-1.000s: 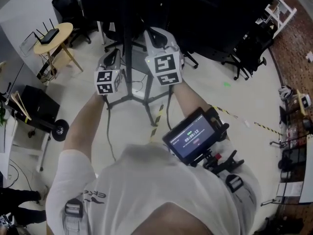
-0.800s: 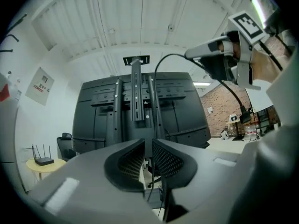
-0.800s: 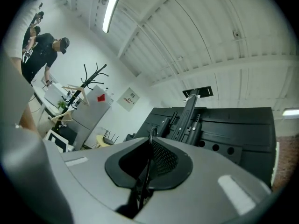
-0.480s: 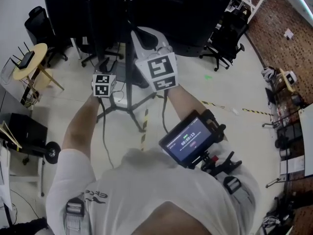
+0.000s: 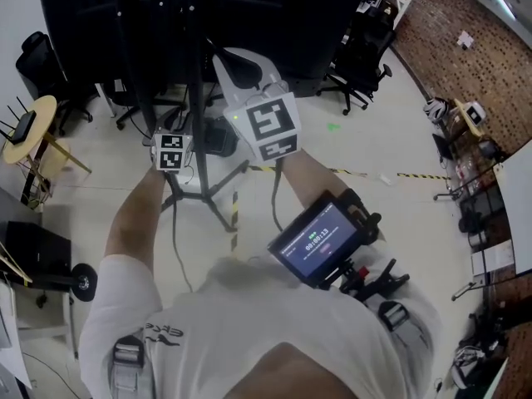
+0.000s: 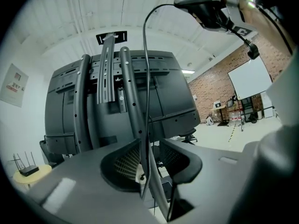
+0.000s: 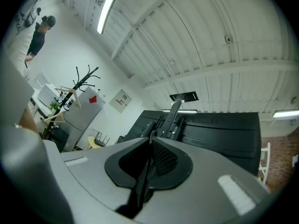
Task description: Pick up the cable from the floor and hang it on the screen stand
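Black and thin, the cable (image 6: 144, 78) is shown in the left gripper view running through the gap of the left gripper (image 6: 149, 161). Its jaws have just been opening and are spread wide. The cable is threaded between the meshed pads and is pressed by neither. From that gap it is carried straight up toward 12 o'clock, then bent over toward 1 o'clock, where it is taken by the right gripper (image 7: 149, 158), held higher. In the right gripper view those jaws are pressed nearly together, and the cable is pinched between them as a dark strand dropping toward 6 o'clock.

Just behind the cable, the curved, hole-drilled tubes of the screen stand (image 6: 132, 101) are seen rising. The cable is crossed in front of one tube; whether the two touch cannot be told. Behind the tubes the dark back of the large screen (image 6: 173, 87) is mounted.

In the head view both grippers are held up close to the stand's pole, the left at 9 o'clock of the right.

Farther off in the left gripper view, a small round table (image 6: 29, 175) is placed at 8 o'clock and a brick wall (image 6: 210, 85) is seen at 3 o'clock.
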`<state>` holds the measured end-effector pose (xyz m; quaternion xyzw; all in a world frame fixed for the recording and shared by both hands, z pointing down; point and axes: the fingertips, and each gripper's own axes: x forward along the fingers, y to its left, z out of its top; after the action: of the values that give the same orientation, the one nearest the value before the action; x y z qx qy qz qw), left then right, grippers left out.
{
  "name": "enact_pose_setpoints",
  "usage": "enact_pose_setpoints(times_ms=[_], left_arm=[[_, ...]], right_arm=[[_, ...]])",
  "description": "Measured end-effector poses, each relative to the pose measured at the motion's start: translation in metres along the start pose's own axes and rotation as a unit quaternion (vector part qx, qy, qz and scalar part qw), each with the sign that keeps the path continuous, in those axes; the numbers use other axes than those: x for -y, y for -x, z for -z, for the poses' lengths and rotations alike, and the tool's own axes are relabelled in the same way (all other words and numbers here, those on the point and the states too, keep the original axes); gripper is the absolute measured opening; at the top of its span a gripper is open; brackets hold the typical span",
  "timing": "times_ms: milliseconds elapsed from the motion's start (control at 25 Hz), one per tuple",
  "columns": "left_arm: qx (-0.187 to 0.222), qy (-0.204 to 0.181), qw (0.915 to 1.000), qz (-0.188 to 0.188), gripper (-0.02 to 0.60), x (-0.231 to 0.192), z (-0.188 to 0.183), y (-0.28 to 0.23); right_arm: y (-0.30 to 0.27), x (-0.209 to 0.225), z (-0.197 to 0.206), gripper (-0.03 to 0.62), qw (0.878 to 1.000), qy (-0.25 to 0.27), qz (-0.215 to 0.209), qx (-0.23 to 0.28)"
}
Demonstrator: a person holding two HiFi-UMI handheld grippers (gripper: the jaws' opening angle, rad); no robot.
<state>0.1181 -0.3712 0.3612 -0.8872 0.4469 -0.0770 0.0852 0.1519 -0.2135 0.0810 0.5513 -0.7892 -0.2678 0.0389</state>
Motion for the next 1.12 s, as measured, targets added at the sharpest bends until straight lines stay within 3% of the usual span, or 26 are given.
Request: enact_pose_setpoints(times_ms=[160,360,600,800,1120], left_arm=[[0.004,0.002,1.0000,-0.001,0.098,0.002,-0.001,-0.003],[-0.001,0.007,1.0000,0.003,0.020,0.001,-0.004,-0.023],[-0.004,0.037,0.9993,-0.007,0.012,-0.013,0.000,-0.027],[0.008,0.066,0.9968,-0.044,0.012,-0.058,-0.011,-0.001],[0.040,0.067,0.9899,-0.118,0.012,-0.147,-0.060,0.061]], right_arm=[[0.004,0.011,0.001,0.028,1.000,0.000,0.013,-0.004],[-0.009,0.032,0.007,0.028,1.000,-0.001,0.018,-0.010],[-0.016,0.052,0.018,0.029,0.999,-0.008,0.030,-0.018],[-0.014,0.063,0.031,0.029,0.999,-0.023,0.044,-0.023],[-0.012,0.076,0.055,0.031,0.996,-0.058,0.056,-0.028]])
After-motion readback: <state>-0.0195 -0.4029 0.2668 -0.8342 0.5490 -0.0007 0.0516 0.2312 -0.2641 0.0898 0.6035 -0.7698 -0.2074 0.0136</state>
